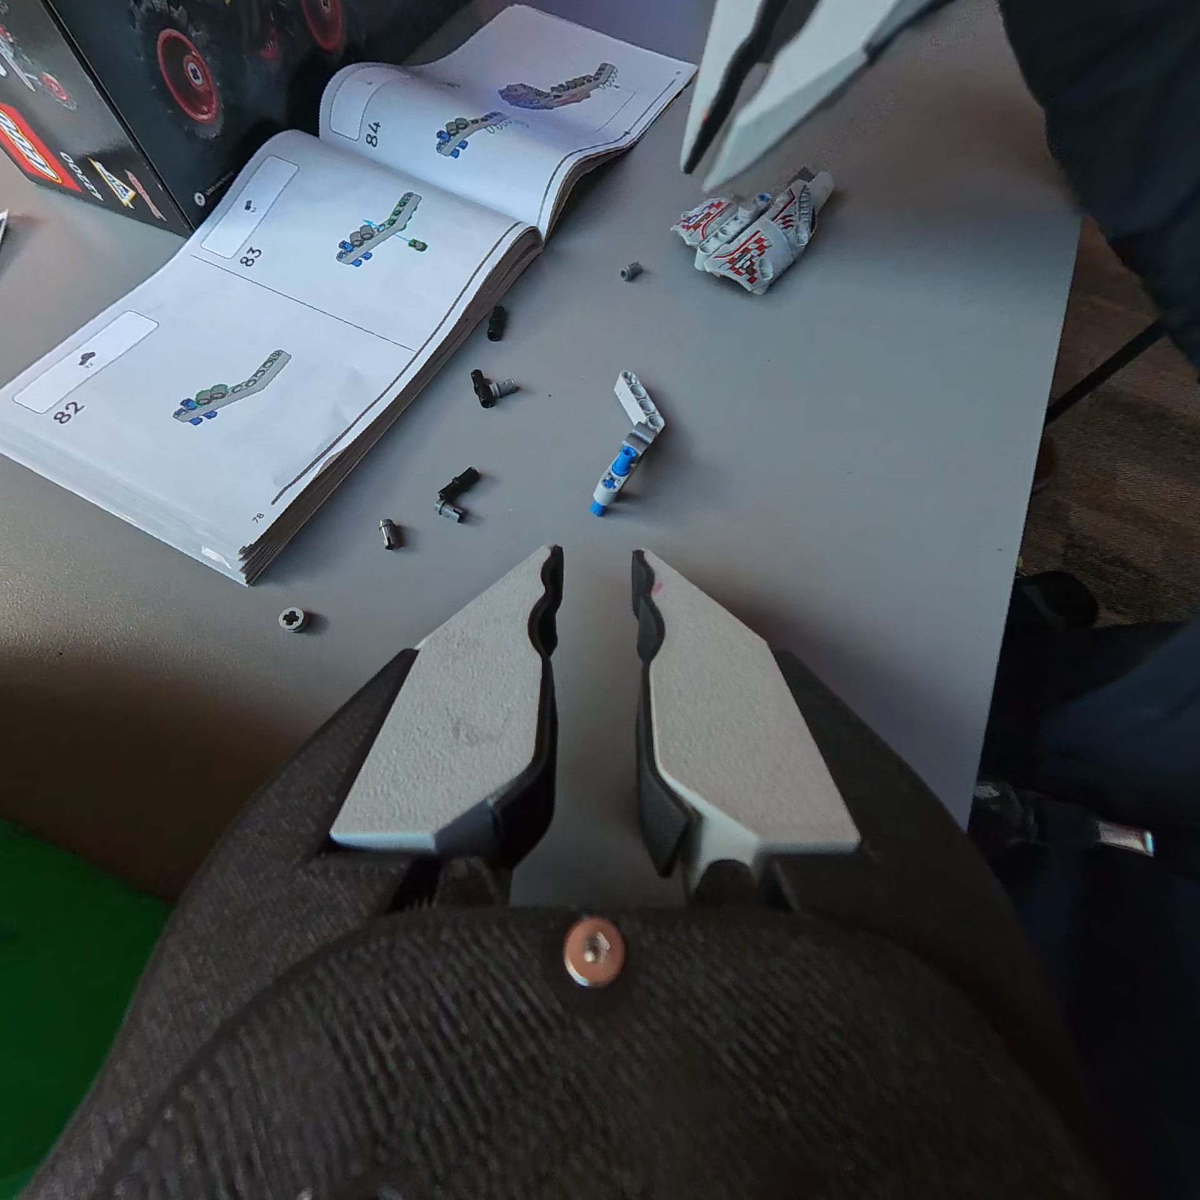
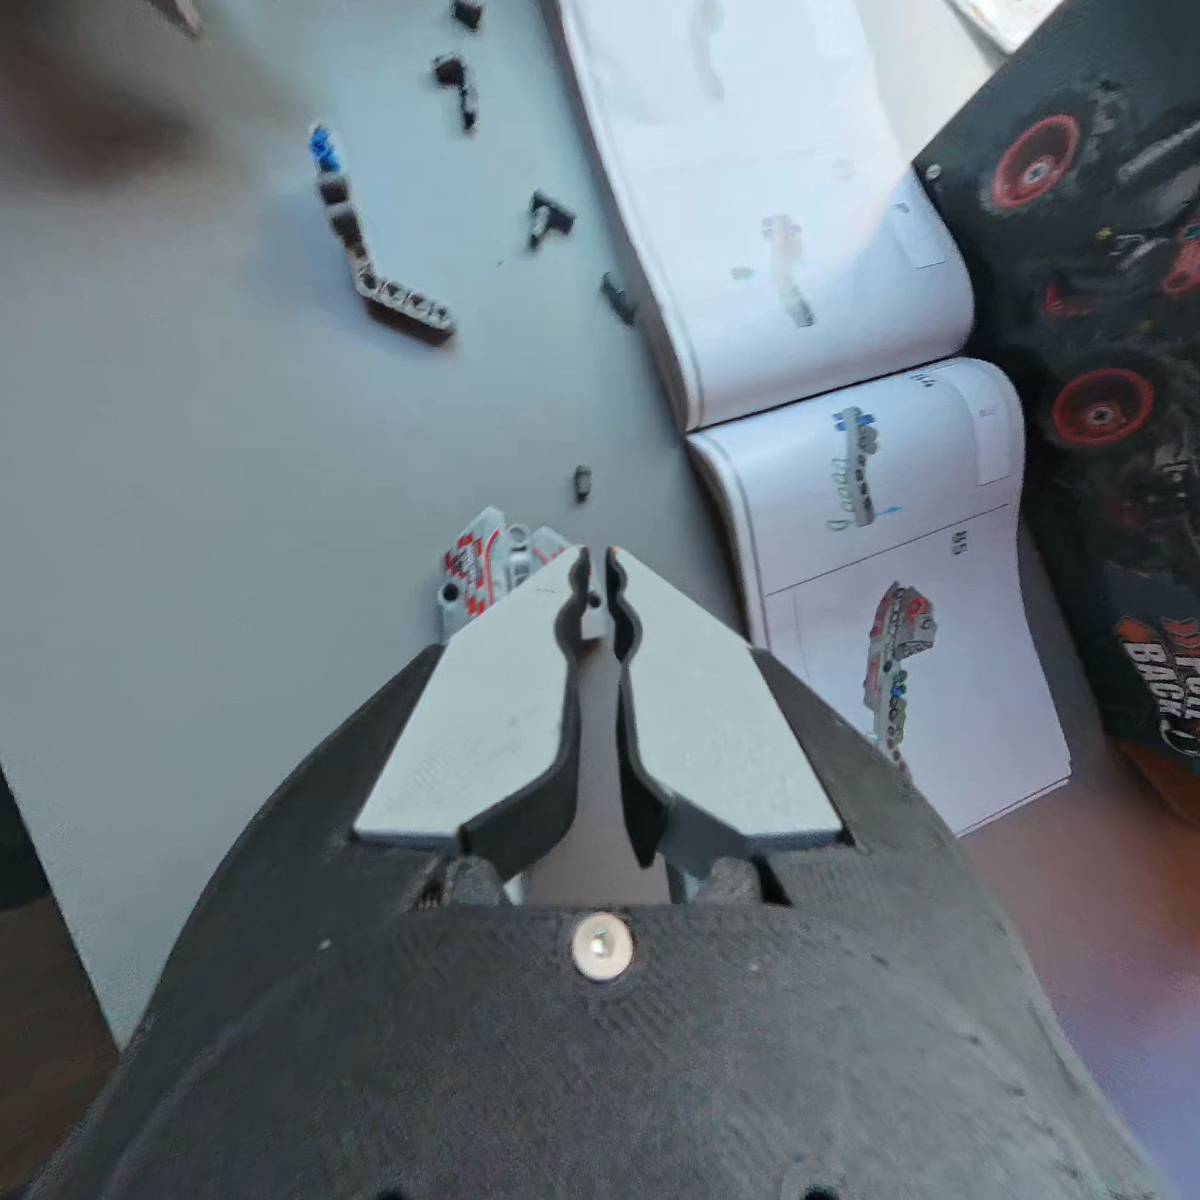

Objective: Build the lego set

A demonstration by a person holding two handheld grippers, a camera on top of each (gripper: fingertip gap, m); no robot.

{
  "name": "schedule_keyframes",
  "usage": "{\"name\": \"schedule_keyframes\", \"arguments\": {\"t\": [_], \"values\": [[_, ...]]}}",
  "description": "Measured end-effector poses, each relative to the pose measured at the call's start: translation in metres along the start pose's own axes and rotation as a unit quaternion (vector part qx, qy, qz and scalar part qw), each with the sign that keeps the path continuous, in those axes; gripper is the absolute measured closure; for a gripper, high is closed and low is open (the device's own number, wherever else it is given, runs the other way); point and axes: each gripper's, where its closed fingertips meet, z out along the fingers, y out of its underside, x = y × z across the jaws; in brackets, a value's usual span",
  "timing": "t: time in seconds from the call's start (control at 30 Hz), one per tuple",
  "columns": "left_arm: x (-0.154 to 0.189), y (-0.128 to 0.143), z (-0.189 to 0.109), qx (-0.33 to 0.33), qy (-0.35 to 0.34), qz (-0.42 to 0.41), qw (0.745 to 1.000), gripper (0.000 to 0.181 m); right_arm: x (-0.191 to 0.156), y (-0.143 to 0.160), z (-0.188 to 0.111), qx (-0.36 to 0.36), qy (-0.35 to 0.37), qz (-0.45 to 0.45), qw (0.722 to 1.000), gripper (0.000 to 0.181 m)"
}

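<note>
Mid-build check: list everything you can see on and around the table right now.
table: one, grey, under everything
booklet: one, white, open, left side
box: one, black with red wheels, behind booklet
bent beam: one, grey with blue pins, centre
panel piece: one, white and red, far right
small parts: about six, black or grey, scattered between booklet and beam
left gripper: grey and black, jaws open, empty, near centre
right gripper: same colours, jaws narrowly apart above panel piece
</note>
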Motion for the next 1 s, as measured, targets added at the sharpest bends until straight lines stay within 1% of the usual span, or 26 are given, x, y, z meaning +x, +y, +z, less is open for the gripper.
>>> {"name": "schedule_keyframes", "arguments": {"t": [0.07, 0.13, 0.23, 0.37, 0.57, 0.67, 0.73, 0.8, 0.9, 1.0], "values": [[0.000, 0.001, 0.000, -0.002, -0.001, 0.001, 1.000, 0.163, 0.009, -0.008, 0.006, 0.000, -0.011, 0.021, 1.000, 0.181], [0.000, 0.001, 0.000, -0.003, -0.001, 0.000, 1.000, 0.163, 0.011, -0.010, 0.013, -0.017, -0.025, 0.014, 0.999, 0.181], [-0.001, 0.000, -0.001, 0.001, 0.000, -0.006, 1.000, 0.163, 0.014, -0.005, 0.022, -0.050, -0.035, 0.007, 0.998, 0.181], [-0.001, -0.001, -0.002, 0.006, 0.003, -0.009, 1.000, 0.163, 0.017, 0.001, 0.036, -0.069, -0.031, 0.007, 0.997, 0.181], [0.001, -0.001, -0.003, 0.007, 0.007, -0.005, 1.000, 0.163, 0.015, -0.010, 0.045, -0.025, -0.038, 0.008, 0.999, 0.181], [0.002, -0.001, -0.003, 0.008, 0.009, -0.006, 1.000, 0.162, 0.015, -0.012, 0.046, -0.029, -0.036, -0.002, 0.999, 0.181], [0.002, -0.001, -0.004, 0.010, 0.009, -0.007, 1.000, 0.163, 0.015, -0.014, 0.042, -0.019, -0.036, -0.005, 0.999, 0.181], [0.002, -0.002, -0.005, 0.012, 0.012, -0.009, 1.000, 0.163, 0.021, -0.012, 0.040, -0.022, -0.024, 0.002, 0.999, 0.181], [0.004, -0.003, -0.005, 0.014, 0.017, -0.012, 1.000, 0.162, 0.026, -0.016, 0.046, -0.019, -0.016, 0.011, 1.000, 0.179], [0.004, -0.002, -0.005, 0.013, 0.016, -0.010, 1.000, 0.162, 0.029, -0.021, 0.056, -0.026, 0.013, -0.014, 0.999, 0.181]]}}
